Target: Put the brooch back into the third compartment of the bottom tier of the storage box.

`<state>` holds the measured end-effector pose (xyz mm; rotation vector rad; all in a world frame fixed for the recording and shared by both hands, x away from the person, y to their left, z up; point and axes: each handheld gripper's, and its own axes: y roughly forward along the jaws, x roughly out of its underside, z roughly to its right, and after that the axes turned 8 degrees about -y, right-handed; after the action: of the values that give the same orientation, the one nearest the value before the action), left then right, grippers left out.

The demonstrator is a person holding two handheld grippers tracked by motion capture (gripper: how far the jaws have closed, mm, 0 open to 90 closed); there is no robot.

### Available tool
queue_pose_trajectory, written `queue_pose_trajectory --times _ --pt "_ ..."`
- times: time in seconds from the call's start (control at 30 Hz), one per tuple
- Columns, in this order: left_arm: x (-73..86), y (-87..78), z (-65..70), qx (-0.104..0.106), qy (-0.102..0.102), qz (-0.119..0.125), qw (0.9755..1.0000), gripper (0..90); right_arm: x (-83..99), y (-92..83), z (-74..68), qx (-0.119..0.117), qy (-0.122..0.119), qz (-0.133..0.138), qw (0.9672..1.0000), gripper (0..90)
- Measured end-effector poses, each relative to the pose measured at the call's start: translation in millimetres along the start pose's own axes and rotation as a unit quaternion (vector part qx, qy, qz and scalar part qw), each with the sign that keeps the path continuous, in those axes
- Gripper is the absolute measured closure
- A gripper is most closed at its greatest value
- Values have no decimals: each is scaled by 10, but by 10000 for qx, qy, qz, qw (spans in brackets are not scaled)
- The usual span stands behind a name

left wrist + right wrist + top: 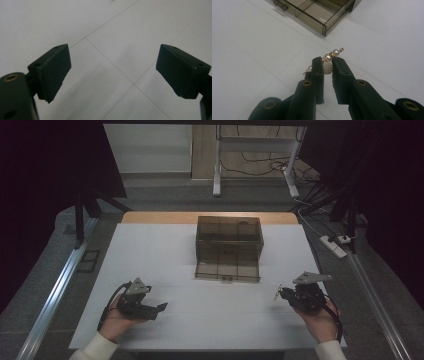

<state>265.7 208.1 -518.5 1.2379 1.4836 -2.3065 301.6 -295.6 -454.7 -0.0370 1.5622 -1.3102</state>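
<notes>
The right gripper (327, 65) holds a small pearl bead ornament (327, 65) between its jaws, which stand narrow and press on the big studded bead in the middle; the smaller pearls and a gold loop stick out past the tips. The smoky plastic organizer box (229, 240) stands ahead of this gripper, a little to its left, and its drawer (227, 269) is pulled open toward the person. I think the step in hand is to bring the ornament into one compartment of this drawer. To do it well, the grip should stay firm because a round bead can slip, and the tips should go low over the compartment before they open. The left gripper (112, 72) has its jaws wide with nothing between them, above the white table (105, 22); it could steady the box
</notes>
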Motion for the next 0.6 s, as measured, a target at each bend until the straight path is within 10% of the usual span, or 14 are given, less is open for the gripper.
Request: queue_pose_trajectory --times 0.6 --pt "-4 18 -2 -12 -10 -27 10000 122 -113 4 8 -22 -71 120 9999 795"
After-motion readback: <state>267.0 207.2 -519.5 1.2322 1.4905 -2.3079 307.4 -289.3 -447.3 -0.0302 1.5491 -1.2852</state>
